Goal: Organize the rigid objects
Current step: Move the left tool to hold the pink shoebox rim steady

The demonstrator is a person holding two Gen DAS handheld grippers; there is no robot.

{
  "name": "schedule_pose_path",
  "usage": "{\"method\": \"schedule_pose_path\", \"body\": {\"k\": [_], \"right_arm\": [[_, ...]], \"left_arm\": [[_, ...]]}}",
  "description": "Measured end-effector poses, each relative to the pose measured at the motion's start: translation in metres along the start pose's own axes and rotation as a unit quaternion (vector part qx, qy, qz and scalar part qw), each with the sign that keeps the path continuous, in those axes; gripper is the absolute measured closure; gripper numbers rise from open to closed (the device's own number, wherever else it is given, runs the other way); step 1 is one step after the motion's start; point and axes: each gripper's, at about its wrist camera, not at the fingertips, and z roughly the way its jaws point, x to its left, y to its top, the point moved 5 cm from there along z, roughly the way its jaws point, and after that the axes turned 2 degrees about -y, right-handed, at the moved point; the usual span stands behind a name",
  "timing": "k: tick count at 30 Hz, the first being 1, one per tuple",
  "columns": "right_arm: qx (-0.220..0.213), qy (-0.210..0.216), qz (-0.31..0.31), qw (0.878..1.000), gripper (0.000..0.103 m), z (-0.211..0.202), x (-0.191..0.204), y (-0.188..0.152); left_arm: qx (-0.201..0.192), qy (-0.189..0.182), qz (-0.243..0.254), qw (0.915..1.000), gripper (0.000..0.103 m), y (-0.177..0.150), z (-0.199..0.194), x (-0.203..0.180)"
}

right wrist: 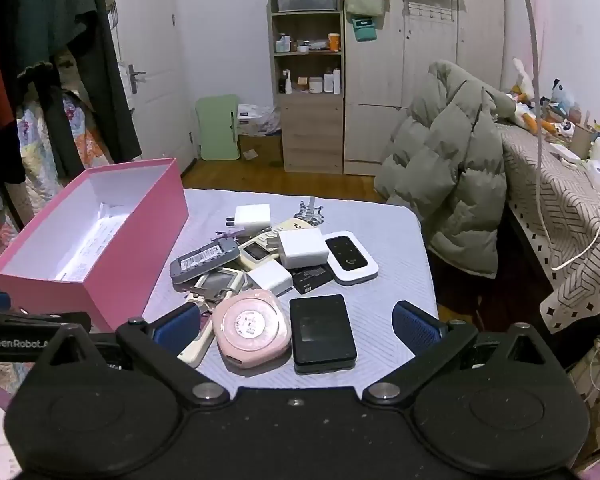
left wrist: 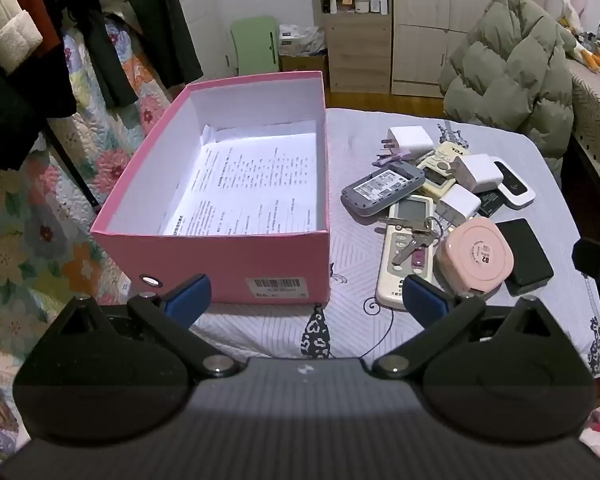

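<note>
Nearest the right gripper (right wrist: 296, 326), fingers apart and empty, lie a black case (right wrist: 322, 333) and a pink puck (right wrist: 253, 327) on the tabletop (right wrist: 384, 232), beside the heaped chargers (right wrist: 303, 247), remotes and keys (left wrist: 414, 236). Left gripper (left wrist: 306, 300), fingers also apart, faces the pink box (left wrist: 220, 256), lined only with paper. These pieces are probably light, stiff and smooth-sided; grasping across the short edges seems safest. Lower items in the heap are partly hidden.

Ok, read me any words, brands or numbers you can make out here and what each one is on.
"TCL": cream remote.
"02": round pink device.
"GenRobot.A", cut off: left gripper's body.
Printed sheet in the pink box, the box's barcode label and the grey device's sticker: too small to read.
</note>
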Motion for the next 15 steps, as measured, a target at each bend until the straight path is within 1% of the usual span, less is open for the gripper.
{"method": "schedule_pose_path", "body": {"k": [1, 9, 10, 15], "right_arm": [[0.003, 0.004, 0.007, 1.000, 0.000, 0.000, 0.000, -0.001], [0.004, 0.005, 0.002, 1.000, 0.000, 0.001, -0.001, -0.002], [0.002, 0.003, 0.003, 1.000, 0.000, -0.001, -0.007, -0.009], [0.001, 0.003, 0.002, 1.000, 0.000, -0.004, -0.013, -0.009]], "left_arm": [[0.000, 0.001, 0.001, 1.0000, 0.000, 0.000, 0.000, 0.000], [0.008, 0.003, 0.003, 1.0000, 0.000, -0.003, 0.003, 0.000], [0.008, 0.003, 0.004, 1.0000, 0.000, -0.003, 0.003, -0.001], [0.008, 0.006, 0.006, 0.9999, 0.000, -0.003, 0.003, 0.000]]}}
